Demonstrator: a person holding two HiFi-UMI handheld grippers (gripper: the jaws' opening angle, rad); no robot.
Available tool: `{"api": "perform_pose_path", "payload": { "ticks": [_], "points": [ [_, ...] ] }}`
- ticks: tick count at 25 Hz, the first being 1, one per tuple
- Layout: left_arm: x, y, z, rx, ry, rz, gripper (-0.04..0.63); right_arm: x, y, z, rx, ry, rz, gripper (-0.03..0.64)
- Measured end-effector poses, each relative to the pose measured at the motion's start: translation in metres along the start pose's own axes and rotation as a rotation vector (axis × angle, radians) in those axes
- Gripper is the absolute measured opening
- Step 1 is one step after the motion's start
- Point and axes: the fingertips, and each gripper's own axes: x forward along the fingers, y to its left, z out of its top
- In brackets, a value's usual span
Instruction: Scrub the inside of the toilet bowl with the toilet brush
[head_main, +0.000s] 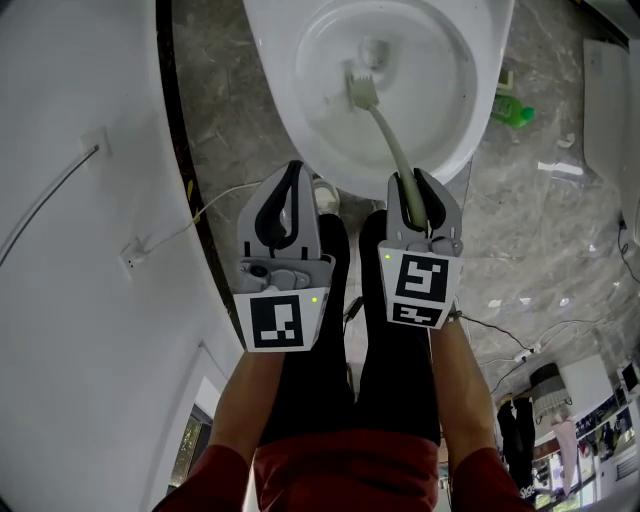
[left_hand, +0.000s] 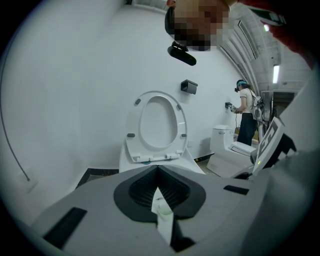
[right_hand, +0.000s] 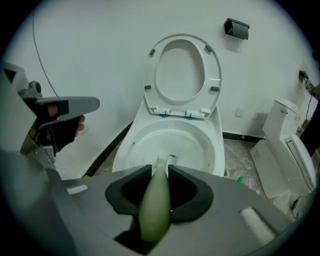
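Observation:
The white toilet bowl is open below me, its seat and lid raised against the wall. A toilet brush with a pale green handle reaches into the bowl, and its white bristle head lies near the drain. My right gripper is shut on the handle's upper end, seen up close between the jaws. My left gripper hovers beside it at the bowl's front edge, jaws shut; a small white strip shows in the seam between them. The left gripper view shows only the raised seat.
A green bottle lies on the marble floor right of the bowl. A white cable and a black baseboard run along the wall at left. A second toilet stands at right, with a person beyond it.

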Motion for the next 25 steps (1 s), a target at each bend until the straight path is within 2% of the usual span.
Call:
{"api": "perform_pose_path", "payload": {
  "ticks": [5,10,13,20,25],
  "points": [
    [0.0,-0.007,-0.003,0.0,0.012,-0.012,0.005,0.002,-0.038,-0.01,-0.054,0.031,-0.109,0.114],
    [0.002,-0.012,-0.001,-0.002,0.01,-0.023,0.005,-0.025,-0.066,0.018,-0.115,-0.033,-0.219,0.114],
    [0.004,-0.013,0.0,-0.003,0.007,-0.023,0.005,-0.031,-0.07,0.023,-0.145,-0.05,-0.245,0.114],
    [0.004,-0.013,-0.001,0.005,0.013,-0.026,0.005,0.009,-0.047,-0.005,-0.09,0.022,-0.136,0.114],
    [0.003,-0.005,-0.004,0.004,0.021,-0.008,0.005,0.023,-0.014,0.004,0.0,0.007,-0.019,0.114]
  ]
}}
